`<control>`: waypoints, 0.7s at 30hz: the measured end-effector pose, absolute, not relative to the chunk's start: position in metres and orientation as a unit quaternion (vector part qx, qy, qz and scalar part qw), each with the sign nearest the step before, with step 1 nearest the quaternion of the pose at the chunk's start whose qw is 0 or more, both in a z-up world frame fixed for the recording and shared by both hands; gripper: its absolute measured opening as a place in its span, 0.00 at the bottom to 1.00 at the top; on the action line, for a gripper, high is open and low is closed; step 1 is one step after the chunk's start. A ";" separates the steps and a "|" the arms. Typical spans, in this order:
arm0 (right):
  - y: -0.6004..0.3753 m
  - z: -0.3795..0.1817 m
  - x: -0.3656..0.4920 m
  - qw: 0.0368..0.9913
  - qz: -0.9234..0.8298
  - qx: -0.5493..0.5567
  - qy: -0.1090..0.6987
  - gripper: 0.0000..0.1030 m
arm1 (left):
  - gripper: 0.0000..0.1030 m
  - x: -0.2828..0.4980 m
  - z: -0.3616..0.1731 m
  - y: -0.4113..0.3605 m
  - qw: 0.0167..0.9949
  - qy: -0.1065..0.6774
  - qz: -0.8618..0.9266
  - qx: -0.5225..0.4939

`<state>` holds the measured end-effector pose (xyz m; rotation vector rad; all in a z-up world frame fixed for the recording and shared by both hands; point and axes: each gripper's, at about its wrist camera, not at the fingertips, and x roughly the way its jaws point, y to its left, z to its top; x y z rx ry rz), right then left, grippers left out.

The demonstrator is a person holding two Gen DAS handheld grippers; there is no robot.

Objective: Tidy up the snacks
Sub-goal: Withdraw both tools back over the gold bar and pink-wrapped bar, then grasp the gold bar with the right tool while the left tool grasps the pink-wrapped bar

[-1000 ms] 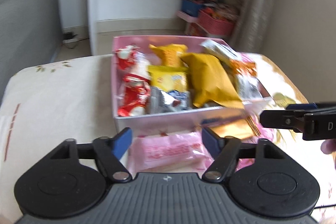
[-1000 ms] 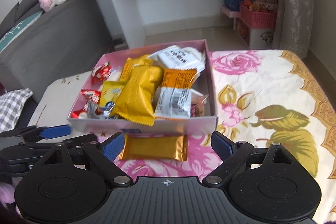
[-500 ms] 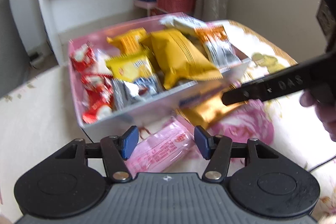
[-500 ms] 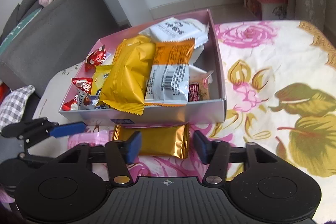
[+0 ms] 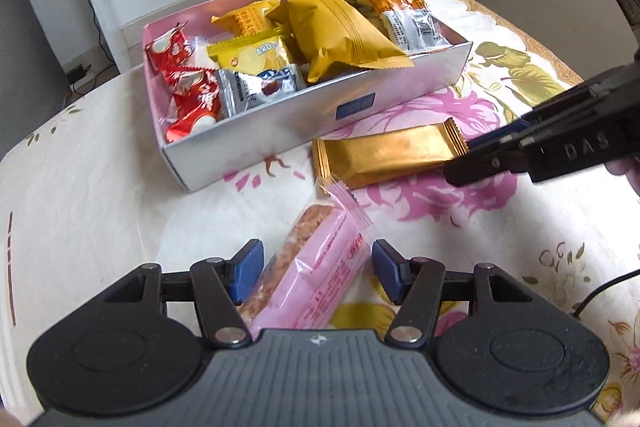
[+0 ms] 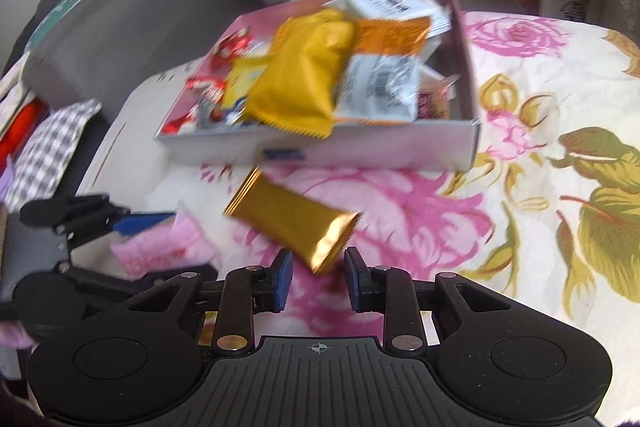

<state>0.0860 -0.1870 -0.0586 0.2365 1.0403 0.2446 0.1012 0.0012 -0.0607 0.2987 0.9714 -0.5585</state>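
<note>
- Gold-wrapped bar (image 6: 292, 223) lies on the floral tablecloth (image 6: 540, 227), just in front of the pink snack box (image 6: 360, 149); the right gripper (image 6: 318, 279) has its jaws clamped on the bar's near end, at 6 o'clock
- Pink wafer packet (image 5: 316, 275) lies between the left gripper (image 5: 318, 273) jaws, which stand apart, pads not visibly pressing

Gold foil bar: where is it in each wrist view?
Left wrist: gold foil bar right of centre, on the floral cloth before the pink box, the right gripper at its end.
Right wrist: bar at centre, near end between the fingers.
Shared landmark: the box's blue label.
</note>
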 end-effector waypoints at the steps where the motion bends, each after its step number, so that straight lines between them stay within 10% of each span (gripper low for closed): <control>1: -0.184 -0.058 0.083 0.855 0.121 0.102 0.494 0.27 | 0.54 0.100 -0.060 0.004 0.837 0.461 -0.261 0.137; 4: -0.177 -0.054 0.076 0.867 0.122 0.060 0.479 0.33 | 0.61 0.094 -0.058 0.015 0.841 0.456 -0.260 0.129; 8: -0.175 -0.052 0.074 0.886 0.109 0.000 0.450 0.73 | 0.77 0.090 -0.057 0.021 0.848 0.437 -0.269 0.135; 21: -0.147 -0.071 0.087 0.890 0.133 -0.095 0.427 0.79 | 0.80 0.086 -0.065 0.024 0.847 0.426 -0.284 0.144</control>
